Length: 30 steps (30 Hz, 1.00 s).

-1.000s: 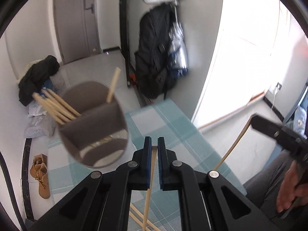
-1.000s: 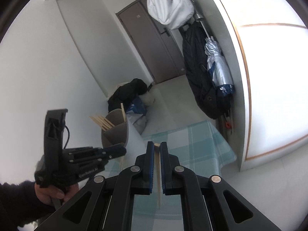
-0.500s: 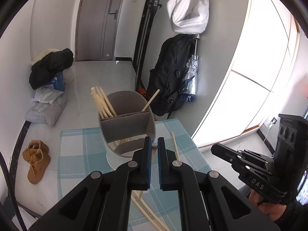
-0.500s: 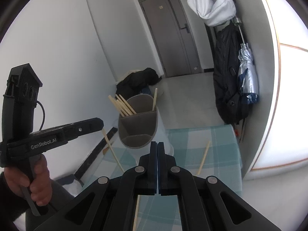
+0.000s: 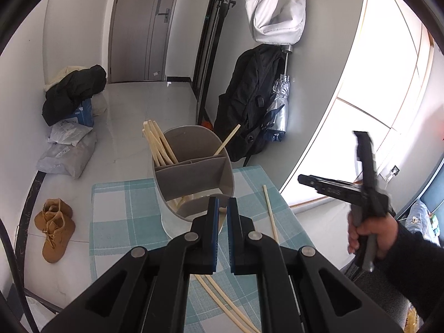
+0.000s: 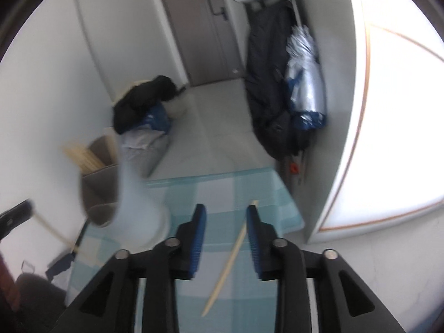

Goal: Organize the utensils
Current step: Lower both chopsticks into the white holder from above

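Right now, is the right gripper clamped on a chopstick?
No, the right gripper stands open, its jaws just opened, with a chopstick lying loose on the tablecloth between them.

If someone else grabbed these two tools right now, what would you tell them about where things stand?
Left gripper: shut on one chopstick, by the grey divided holder.
Right gripper: jaws have just been opening, empty; a loose chopstick lies on the checked tablecloth below them.
Done: several chopsticks stand in the holder.
Left: drop in the held one, then collect the loose ones on the cloth.
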### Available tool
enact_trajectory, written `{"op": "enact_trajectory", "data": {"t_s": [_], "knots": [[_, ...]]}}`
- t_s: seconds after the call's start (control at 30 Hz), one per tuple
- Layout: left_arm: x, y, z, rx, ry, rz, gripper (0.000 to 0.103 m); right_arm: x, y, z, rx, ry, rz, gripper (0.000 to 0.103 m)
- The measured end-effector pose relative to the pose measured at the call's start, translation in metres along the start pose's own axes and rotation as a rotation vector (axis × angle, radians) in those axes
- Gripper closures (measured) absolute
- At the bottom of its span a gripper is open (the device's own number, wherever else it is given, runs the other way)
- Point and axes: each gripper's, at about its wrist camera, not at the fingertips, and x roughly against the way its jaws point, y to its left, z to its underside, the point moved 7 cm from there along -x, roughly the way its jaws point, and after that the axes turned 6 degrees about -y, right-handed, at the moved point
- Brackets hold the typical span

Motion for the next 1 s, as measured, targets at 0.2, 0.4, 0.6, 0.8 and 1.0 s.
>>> {"op": "enact_trajectory", "data": {"t_s": [0.2, 0.4, 0.6, 0.8, 1.0], "knots": [[-0.007, -0.001, -0.004, -0.015, 0.034, -0.005, 0.101, -0.086, -0.036, 0.013, -0.091, 0.225, 0.017, 0.067], [-0.009, 0.005, -0.006, -0.023, 0.044, -0.028, 0.101, -0.141, -0.029, 0.015, -0.001, 0.296, 0.058, 0.070], [-0.010, 0.012, -0.008, -0.019, 0.049, -0.048, 0.101, -0.148, -0.017, 0.019, 0.151, 0.266, 0.183, 0.088], [-0.010, 0.015, -0.010, -0.025, 0.060, -0.080, 0.101, -0.142, -0.010, 0.019, 0.135, 0.246, 0.135, 0.097], [-0.006, 0.016, -0.009, -0.011, 0.078, -0.089, 0.101, -0.106, 0.008, 0.000, 0.042, 0.130, 0.010, 0.097]]}}
